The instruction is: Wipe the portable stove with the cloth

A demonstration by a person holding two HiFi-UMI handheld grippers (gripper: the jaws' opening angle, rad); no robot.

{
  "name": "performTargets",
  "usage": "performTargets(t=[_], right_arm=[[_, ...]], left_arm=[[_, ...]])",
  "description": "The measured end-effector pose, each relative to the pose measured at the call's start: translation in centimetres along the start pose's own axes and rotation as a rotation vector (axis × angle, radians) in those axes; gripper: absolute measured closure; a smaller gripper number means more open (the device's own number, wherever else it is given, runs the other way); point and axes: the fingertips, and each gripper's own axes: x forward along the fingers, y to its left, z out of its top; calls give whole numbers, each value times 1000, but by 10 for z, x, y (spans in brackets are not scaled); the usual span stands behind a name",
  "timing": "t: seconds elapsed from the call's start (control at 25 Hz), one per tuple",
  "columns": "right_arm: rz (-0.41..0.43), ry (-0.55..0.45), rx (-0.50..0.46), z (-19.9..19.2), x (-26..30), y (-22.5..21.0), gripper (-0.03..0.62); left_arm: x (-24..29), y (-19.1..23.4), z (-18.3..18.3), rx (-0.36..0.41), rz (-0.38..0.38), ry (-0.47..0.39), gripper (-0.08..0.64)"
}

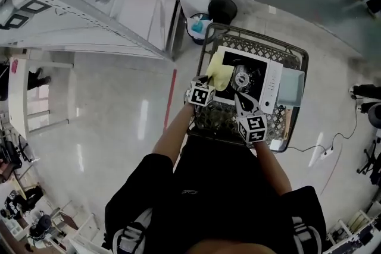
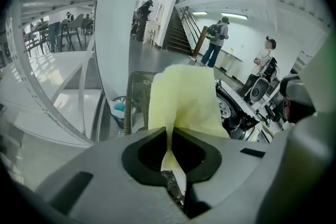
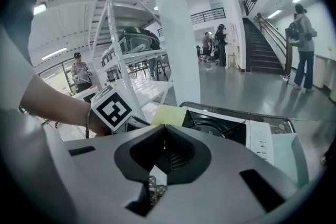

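The cloth (image 2: 184, 97), pale yellow, is clamped in the left gripper (image 2: 170, 132). A fold of it runs down through the narrow slit between the jaws, and the rest fans out ahead. In the head view it lies over the far left corner of the portable stove (image 1: 269, 79), beside the burner (image 1: 243, 77). The right gripper (image 1: 239, 98) has its jaws together with nothing between them, its tips over the stove's near edge. The white stove sits in a wire-mesh cart (image 1: 262, 33), with a pale blue tray (image 1: 290, 87) just to its right. A bucket (image 1: 199, 27) stands on the floor beyond the cart.
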Motion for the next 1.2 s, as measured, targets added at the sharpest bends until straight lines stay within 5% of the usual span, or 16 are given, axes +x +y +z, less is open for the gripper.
performTargets(t=[0.88, 1.2], right_arm=[[15, 87, -38, -28, 12, 46, 583], [111, 61, -119, -38, 6, 86, 583]], left_arm=[[-40, -23, -59, -102, -62, -31, 523], [-82, -28, -94, -180, -45, -78, 524]])
